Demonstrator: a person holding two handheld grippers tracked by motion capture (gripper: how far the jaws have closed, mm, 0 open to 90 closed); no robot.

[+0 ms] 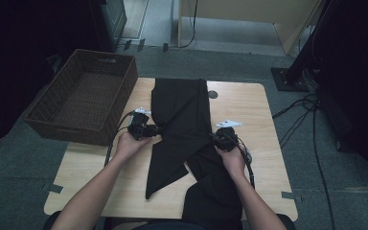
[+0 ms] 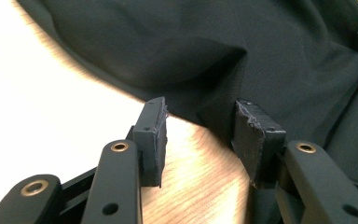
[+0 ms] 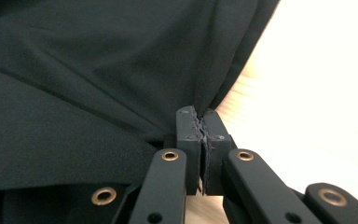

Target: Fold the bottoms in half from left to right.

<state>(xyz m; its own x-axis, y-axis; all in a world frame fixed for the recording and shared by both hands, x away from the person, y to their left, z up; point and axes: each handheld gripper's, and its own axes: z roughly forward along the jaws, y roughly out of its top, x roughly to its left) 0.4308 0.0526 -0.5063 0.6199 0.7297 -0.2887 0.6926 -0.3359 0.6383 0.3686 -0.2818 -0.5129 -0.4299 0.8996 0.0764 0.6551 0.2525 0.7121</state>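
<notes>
Black trousers (image 1: 179,112) lay half folded on our worktop (image 1: 249,115); right claw (image 3: 200,122) pinched them, left claw (image 2: 200,123) gaped apart.

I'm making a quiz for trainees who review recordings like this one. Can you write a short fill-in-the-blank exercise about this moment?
1. The left tongs at the edge of the black garment are ____.
2. The right tongs are shut on the ____.
3. The brown wicker basket stands at the table's far ____ corner.
4. The garment's near end hangs over the table's ____ edge.

Missing words: open; black garment; left; near
</notes>
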